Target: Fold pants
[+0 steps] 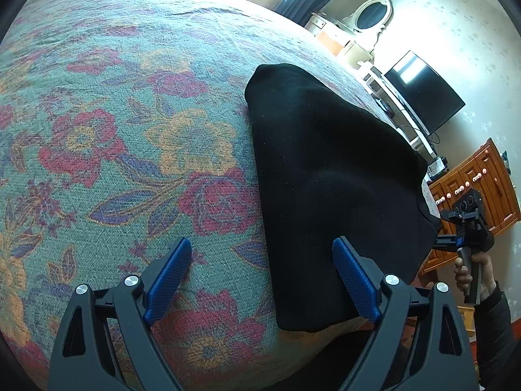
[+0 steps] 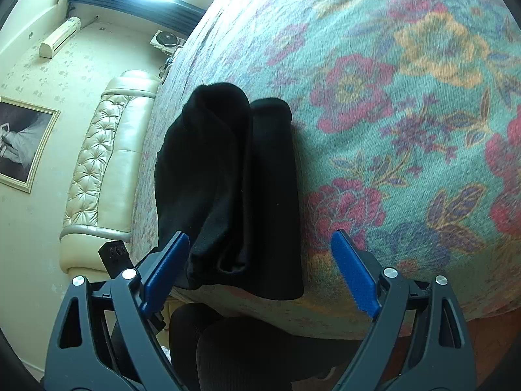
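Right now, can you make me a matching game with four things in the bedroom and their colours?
Things:
1. pants
2. tong pads
3. headboard
4. drawers

Colours:
A. cream
B. black
C. brown wood
D. blue

Pairs: 1-B, 2-D, 3-A, 4-C

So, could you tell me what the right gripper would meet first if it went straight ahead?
Probably the black pants on the floral bedspread; they lie between its open jaws, though depth is unclear.
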Tool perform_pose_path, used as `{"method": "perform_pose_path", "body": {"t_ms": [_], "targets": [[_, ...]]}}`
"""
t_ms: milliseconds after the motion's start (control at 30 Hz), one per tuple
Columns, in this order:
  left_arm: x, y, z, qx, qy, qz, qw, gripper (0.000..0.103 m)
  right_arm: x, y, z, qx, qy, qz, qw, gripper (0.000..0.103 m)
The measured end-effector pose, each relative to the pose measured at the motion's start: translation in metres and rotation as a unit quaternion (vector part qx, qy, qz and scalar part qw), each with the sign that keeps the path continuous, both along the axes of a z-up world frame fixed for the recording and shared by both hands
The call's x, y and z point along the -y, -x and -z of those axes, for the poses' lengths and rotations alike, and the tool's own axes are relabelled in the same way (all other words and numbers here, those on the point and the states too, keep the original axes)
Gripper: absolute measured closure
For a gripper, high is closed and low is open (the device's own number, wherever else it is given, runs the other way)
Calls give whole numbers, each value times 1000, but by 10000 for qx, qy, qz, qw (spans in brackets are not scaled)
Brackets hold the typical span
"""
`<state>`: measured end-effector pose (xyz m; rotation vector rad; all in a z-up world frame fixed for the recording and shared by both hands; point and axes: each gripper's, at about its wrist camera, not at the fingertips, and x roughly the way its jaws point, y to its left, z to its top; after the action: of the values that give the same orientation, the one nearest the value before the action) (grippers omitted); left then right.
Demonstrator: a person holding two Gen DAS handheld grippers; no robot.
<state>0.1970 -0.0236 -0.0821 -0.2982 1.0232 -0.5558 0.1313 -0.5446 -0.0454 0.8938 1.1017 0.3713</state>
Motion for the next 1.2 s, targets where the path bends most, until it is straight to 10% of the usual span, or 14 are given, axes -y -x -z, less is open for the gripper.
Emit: {"method": "perform_pose_path", "body": {"t_ms": [300, 500, 667, 867, 1033, 1200], "targets": [[-15, -6, 6, -557, 1147, -105, 9918, 16, -14, -3, 30, -27, -1080, 40, 9941, 13], [-9, -10, 10, -1202, 1856, 374, 9745, 16, -18, -5, 31, 43, -964, -80, 9953, 22], [2, -10, 6, -1259, 1725, 514, 9756, 16, -24, -2, 32, -4, -631, -167, 9979, 55], [22, -3, 2, -1013, 1234, 665, 9849, 16, -27, 1, 34, 175, -404, -285, 9986, 68], [37, 6, -3, -574, 789, 776, 9922, 16, -22, 2, 46, 379, -731, -391, 9958, 63], [30, -6, -27, -386, 991, 529, 9929, 16, -16, 0, 25, 616, -495, -591, 9951, 28]]}}
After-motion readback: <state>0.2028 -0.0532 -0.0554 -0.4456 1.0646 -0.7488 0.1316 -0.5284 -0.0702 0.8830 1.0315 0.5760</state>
